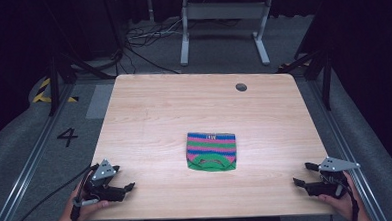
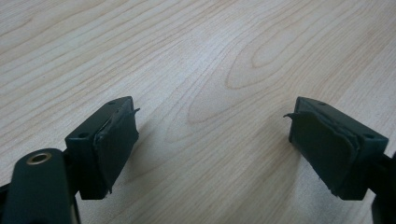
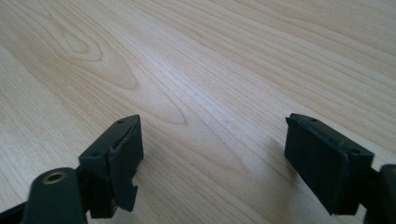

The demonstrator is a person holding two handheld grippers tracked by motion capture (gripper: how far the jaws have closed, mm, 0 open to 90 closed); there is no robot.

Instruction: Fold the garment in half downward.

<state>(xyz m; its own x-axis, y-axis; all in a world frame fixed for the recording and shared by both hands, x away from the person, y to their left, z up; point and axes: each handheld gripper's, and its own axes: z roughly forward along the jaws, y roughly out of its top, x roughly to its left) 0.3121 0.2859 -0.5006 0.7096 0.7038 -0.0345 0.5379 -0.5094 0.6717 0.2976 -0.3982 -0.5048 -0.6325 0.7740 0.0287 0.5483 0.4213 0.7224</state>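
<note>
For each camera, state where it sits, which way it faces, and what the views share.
High view: above the person's side, facing forward and down on the table and cloth; left gripper, right gripper and both hands show.
Left gripper view: rides that gripper, facing bare tabletop between open fingers.
Right gripper view: the same, on its gripper.
All share the tabletop.

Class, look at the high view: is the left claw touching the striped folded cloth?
Apart. The high view shows bare table between the left claw and the striped folded cloth.
</note>
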